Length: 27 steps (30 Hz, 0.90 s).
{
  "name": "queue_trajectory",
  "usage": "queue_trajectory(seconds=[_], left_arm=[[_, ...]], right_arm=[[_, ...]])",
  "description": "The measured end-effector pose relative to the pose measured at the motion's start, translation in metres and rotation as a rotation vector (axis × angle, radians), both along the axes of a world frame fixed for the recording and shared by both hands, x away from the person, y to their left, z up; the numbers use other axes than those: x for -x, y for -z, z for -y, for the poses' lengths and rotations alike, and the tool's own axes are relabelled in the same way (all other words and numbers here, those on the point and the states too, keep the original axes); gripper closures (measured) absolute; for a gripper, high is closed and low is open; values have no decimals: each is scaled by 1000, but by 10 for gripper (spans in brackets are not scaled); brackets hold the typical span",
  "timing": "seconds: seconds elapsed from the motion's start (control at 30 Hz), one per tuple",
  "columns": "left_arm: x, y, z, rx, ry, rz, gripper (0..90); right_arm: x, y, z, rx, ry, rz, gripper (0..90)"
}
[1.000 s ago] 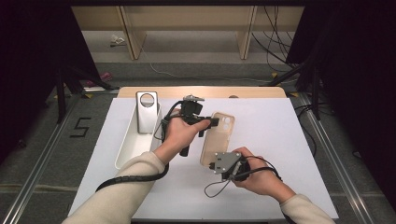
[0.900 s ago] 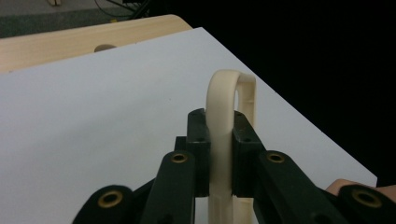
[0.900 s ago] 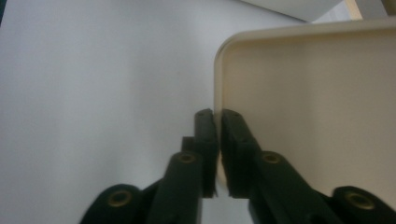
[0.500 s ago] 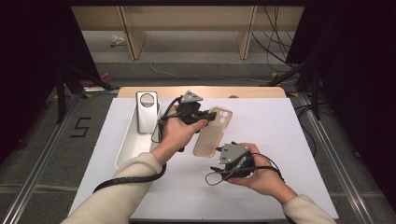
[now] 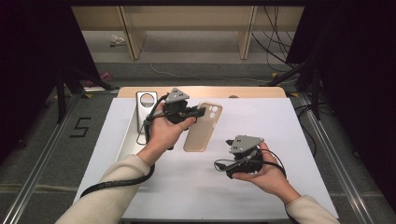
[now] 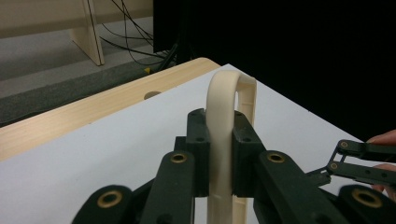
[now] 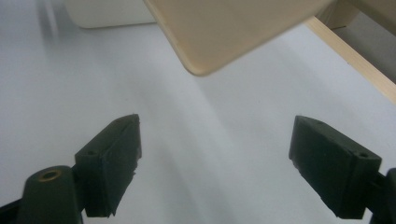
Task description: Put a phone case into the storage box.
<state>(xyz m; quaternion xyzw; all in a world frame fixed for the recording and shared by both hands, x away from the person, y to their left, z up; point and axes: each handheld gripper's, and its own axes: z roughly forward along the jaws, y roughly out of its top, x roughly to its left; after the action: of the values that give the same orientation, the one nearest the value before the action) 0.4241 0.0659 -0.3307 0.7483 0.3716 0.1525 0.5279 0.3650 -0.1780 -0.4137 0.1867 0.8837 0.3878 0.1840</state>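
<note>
Phone case clamped in left hand-held gripper

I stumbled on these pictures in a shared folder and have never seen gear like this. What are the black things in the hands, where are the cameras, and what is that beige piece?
There is no robot here: a person holds a hand-operated gripper in each hand. The high view looks down from above the person's side of a white-covered table. The other two pictures come from small cameras riding on the grippers, looking along their black jaws.

The left gripper is shut on a beige phone case; in the left gripper view its jaws pinch the case's edge, and the case appears lifted and tilted. The right gripper is open and holds nothing; its view shows a corner of the case above its jaws.

Also on the table, at the left, stands a silver device with a round opening beside a pale tray.
</note>
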Motion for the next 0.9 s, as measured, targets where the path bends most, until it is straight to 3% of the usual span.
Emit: queue_trajectory(seconds=[0.27,0.9], left_arm=[[2,-6,-23,16,-28,18,806],[9,-17,-69,53,-72,35,806]], right_arm=[[-5,1,10,-46,37,-27,167],[-9,2,28,-86,85,-55,167]])
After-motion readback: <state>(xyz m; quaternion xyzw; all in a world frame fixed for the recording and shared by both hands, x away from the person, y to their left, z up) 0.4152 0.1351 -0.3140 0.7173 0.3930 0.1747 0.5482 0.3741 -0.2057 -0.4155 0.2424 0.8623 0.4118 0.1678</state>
